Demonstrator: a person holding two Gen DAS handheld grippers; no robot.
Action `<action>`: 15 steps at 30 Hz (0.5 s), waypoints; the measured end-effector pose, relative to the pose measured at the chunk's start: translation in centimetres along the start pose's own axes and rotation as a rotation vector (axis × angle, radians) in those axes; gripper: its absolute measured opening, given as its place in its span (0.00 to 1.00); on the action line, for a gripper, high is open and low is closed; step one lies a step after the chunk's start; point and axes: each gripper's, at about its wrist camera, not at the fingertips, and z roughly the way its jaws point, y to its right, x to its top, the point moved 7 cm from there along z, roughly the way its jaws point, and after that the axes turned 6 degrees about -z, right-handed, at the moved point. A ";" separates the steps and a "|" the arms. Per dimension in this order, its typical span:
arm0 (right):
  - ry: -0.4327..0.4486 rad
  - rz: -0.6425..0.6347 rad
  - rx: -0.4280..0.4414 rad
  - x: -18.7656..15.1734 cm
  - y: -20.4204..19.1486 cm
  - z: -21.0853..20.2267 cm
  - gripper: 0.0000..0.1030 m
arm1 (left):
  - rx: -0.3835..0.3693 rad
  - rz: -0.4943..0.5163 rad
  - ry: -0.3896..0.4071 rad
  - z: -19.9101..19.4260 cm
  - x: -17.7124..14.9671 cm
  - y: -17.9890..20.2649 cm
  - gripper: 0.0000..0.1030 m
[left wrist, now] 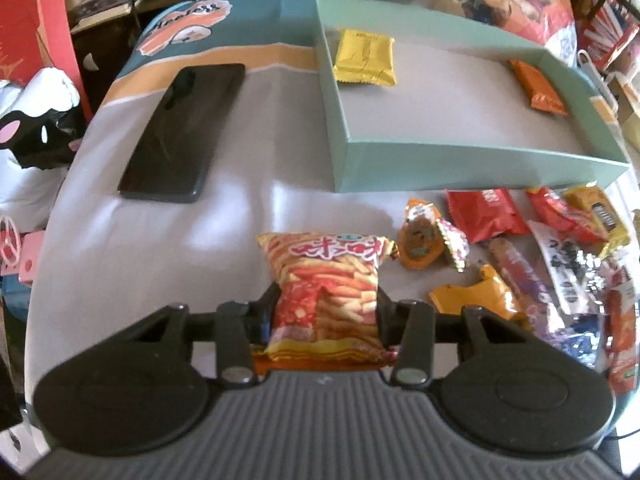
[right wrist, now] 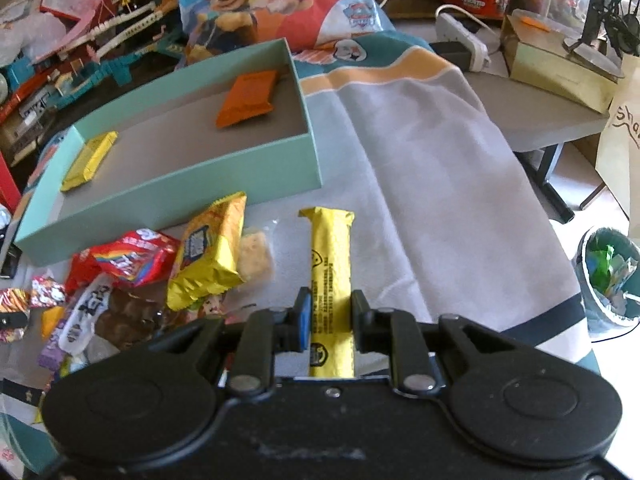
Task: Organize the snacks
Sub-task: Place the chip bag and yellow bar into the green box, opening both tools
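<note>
In the left wrist view my left gripper (left wrist: 326, 304) is shut on a red-orange bag of stick crisps (left wrist: 328, 276), its fingers pressing the bag's two sides above the grey cloth. In the right wrist view my right gripper (right wrist: 331, 316) is shut on a long yellow wrapped bar (right wrist: 330, 272) that points away from me. Beyond both grippers stands an open mint-green box (left wrist: 440, 168) (right wrist: 200, 176). It holds a yellow packet (left wrist: 365, 58) (right wrist: 90, 156) and an orange packet (left wrist: 538, 88) (right wrist: 248, 98). A pile of loose snacks (left wrist: 560, 240) (right wrist: 120, 280) lies in front of the box.
A black phone (left wrist: 182, 132) lies on the cloth left of the box. Toys and boxes crowd the table's far edge. To the right, a gold box (right wrist: 556, 64) and a power strip (right wrist: 460, 36) sit on a grey table, with a small bin (right wrist: 608, 280) on the floor.
</note>
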 end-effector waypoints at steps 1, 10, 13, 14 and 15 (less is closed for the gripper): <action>0.006 0.005 0.003 0.2 0.0 -0.2 0.19 | -0.007 0.000 0.011 -0.6 0.0 0.1 0.42; 0.081 0.016 0.093 4.8 -1.3 -2.5 0.19 | -0.058 0.034 0.115 -3.9 4.3 2.5 0.42; 0.117 -0.007 0.122 7.3 -2.8 -2.6 0.19 | -0.077 0.041 0.145 -3.8 6.8 4.0 0.42; 0.126 -0.016 0.126 8.3 -3.2 -2.4 0.19 | -0.084 0.043 0.151 -3.7 7.6 4.5 0.42; 0.133 -0.022 0.127 9.0 -3.4 -2.2 0.19 | -0.087 0.048 0.155 -3.5 8.3 5.1 0.42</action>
